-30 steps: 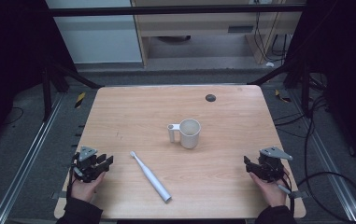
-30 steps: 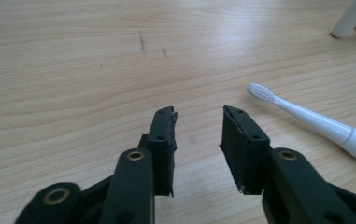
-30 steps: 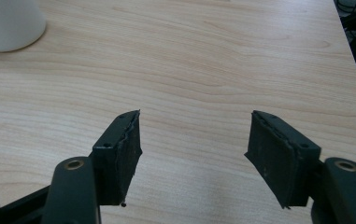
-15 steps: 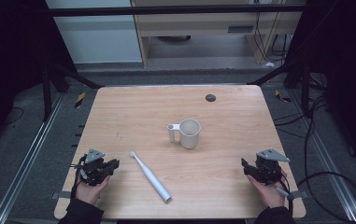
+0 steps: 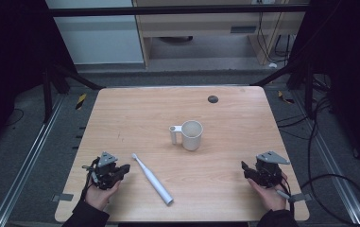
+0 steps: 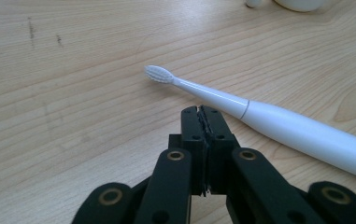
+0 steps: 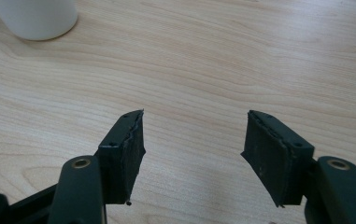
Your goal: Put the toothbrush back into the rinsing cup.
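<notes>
White toothbrush [image 5: 152,178], high view: lies flat near your left gripper [image 5: 123,169], long axis diagonal, bristles toward the far-left, base toward you.
Left gripper view: your jaws pressed together, empty, just short of its neck.
Right gripper view: your right gripper [image 7: 192,140] spread wide, empty.

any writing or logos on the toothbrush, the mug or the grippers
No readable text, label, brand or number anywhere.
Toothbrush: plain white, no marking.
Mug: plain white on the sides in view.
Left hand-held gripper and right hand-held gripper: plain black jaws.
Table: bare wood grain.
</notes>
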The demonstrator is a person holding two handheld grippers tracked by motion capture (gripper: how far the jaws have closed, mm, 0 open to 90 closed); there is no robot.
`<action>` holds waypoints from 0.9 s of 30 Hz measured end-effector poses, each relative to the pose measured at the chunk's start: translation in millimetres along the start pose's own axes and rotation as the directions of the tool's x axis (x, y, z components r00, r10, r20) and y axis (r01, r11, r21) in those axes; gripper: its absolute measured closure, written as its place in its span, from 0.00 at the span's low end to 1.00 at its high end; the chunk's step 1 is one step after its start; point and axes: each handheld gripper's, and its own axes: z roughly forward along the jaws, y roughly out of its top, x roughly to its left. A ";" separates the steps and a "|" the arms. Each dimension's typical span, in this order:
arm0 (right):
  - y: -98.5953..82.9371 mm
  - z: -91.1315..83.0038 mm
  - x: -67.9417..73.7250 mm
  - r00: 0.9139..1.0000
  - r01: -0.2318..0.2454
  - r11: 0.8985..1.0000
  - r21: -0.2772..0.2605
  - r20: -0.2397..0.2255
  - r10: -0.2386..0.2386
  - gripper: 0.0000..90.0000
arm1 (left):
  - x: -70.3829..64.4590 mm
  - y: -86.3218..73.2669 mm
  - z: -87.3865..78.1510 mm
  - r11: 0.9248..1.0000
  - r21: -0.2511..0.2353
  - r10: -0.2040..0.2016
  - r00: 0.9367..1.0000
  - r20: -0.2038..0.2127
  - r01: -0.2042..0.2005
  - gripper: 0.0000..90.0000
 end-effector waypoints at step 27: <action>-0.1 8.4 3.4 1.000 0.024 0.999 0.035 -0.009 -0.023 0.42 | -20.2 10.0 31.6 0.996 0.063 0.061 0.998 0.007 -0.061 0.99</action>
